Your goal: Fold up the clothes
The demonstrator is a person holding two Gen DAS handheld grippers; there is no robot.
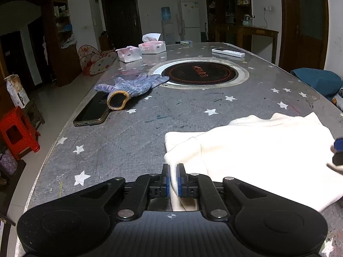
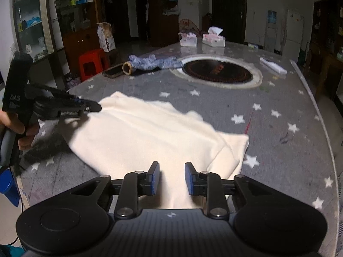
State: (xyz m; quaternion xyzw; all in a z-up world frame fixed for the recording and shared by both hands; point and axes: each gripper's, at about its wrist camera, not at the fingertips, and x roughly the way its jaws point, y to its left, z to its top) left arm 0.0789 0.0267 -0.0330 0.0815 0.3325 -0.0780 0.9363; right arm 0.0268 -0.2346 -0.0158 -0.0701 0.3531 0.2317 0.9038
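A cream-white fleece garment, partly folded, is lying on the near part of a large grey table cover printed with white stars, toward the right side in the left wrist view and in the near middle in the right wrist view.

The left gripper is sitting at the garment's near left corner. Its blue-padded jaws are standing almost closed, with a strip of the cream fabric running between them, so it is pinching the cloth's edge. In the right wrist view this same tool is appearing at the far left edge of the garment, a hand wrapped round its black handle.

The right gripper is hovering over the garment's near edge. Its jaws are standing well apart, with cream cloth showing beneath the gap; nothing is being clamped between the pads.

Farther along the table, a blue knitted work glove with a tan cuff is lying with its cuff touching a dark smartphone near the left edge. Beyond the glove, a round black induction hob with a pale ring is set into the tabletop. At the far end, two white tissue boxes are standing side by side, and a flat white remote control is lying to the far right. A red plastic stool is standing on the floor at the left.
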